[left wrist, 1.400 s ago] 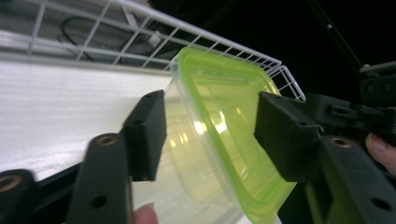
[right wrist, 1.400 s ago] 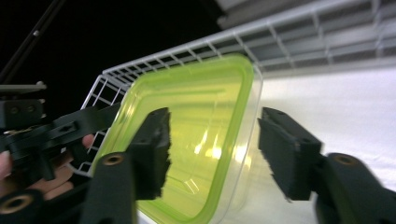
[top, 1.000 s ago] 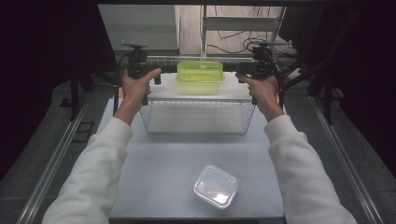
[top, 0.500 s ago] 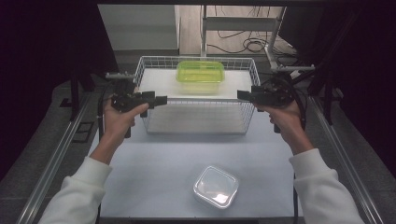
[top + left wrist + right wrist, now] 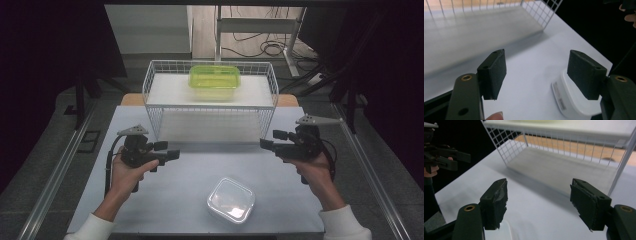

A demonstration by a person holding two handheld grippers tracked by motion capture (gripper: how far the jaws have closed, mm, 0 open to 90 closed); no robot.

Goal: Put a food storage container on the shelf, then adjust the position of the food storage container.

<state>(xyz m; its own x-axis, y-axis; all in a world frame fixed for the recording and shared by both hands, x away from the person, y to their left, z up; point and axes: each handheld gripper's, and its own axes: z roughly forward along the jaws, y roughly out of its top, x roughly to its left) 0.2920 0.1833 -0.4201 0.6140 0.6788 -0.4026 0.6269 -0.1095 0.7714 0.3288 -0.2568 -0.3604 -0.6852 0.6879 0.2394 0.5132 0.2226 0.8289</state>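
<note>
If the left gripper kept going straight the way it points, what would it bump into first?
Probably the other hand's right gripper: the left gripper points sideways across the bare table at it. The clear box looks lower and nearer the person.

One wire basket [image 5: 210, 112], one green container [image 5: 214, 76], one clear lidded container [image 5: 230, 200], two grippers

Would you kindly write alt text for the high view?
A person holds the left gripper and right gripper, both open, above a table, either side of a clear lidded box. Behind stands a wire rack with a green box on top.
</note>
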